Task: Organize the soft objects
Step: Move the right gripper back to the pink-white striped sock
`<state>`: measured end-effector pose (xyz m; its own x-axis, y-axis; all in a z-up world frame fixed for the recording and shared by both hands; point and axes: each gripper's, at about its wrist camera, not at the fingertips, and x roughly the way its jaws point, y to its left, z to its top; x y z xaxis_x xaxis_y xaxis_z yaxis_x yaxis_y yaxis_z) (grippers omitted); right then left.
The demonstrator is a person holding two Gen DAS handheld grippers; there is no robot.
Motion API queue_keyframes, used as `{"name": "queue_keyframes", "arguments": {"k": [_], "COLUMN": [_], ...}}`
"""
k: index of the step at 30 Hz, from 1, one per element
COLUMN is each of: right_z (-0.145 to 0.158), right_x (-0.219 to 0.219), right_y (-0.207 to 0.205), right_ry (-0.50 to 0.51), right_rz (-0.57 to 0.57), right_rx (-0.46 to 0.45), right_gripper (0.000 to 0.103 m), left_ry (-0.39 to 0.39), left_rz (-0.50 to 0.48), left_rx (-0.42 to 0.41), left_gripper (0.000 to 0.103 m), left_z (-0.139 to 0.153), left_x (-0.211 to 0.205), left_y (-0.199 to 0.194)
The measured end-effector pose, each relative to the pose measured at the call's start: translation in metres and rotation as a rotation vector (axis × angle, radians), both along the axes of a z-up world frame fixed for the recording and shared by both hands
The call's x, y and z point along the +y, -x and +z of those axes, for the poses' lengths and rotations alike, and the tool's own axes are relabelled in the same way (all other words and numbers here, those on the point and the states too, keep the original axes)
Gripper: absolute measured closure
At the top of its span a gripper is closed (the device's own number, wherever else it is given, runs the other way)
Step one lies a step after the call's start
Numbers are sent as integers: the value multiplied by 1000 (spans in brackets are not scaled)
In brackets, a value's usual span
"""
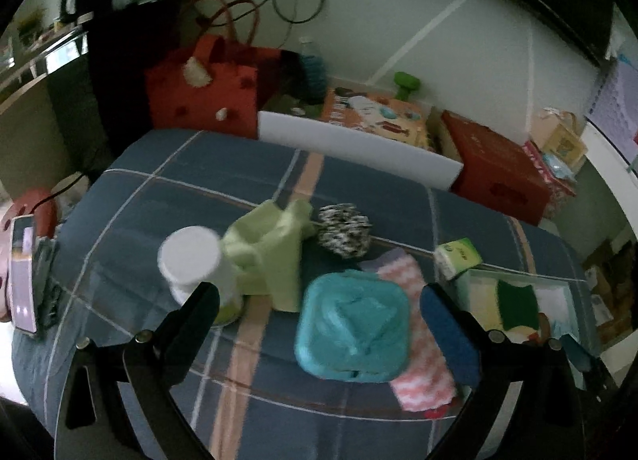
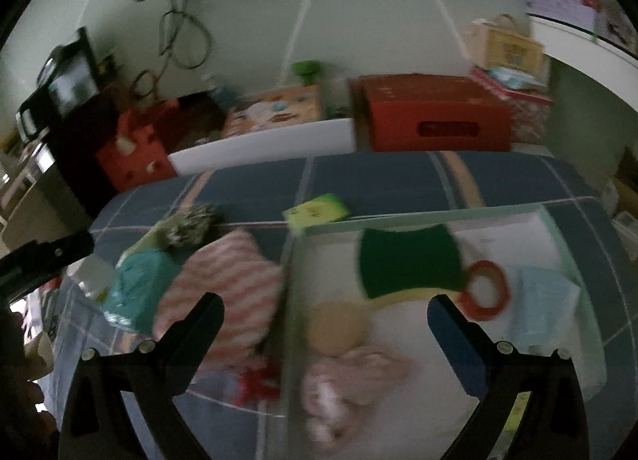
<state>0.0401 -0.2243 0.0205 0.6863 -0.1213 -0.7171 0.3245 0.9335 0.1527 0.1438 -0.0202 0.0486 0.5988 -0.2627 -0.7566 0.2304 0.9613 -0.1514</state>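
Your left hand-held gripper spread wide, empty, hovering above teal wet-wipes pack on plaid-covered bench. Pink-and-white striped sock lies under pack's right edge. Light green cloth beside white-lidded jar, far left; black-and-white scrunchie behind. Your right hand-held gripper also wide, empty, above clear bin's left wall. Bin holds green-and-yellow sponge, pink cloth, red ring.
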Motion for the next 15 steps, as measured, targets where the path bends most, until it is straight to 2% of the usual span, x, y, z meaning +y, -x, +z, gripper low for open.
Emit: {"name": "queue_keyframes", "arguments": {"k": [6, 15], "right_z": [-5, -26], "right_x": [39, 72], "right_y": [-13, -25], "right_ry": [17, 25], "right_rz": [113, 194], "right_rx": [28, 112], "right_gripper": [0, 0], "left_ry": [-2, 17], "left_rz": [50, 91], "left_rx": [36, 112], "left_gripper": [2, 2], "left_z": [-9, -33], "left_x": [24, 47], "left_y": [-1, 5]}}
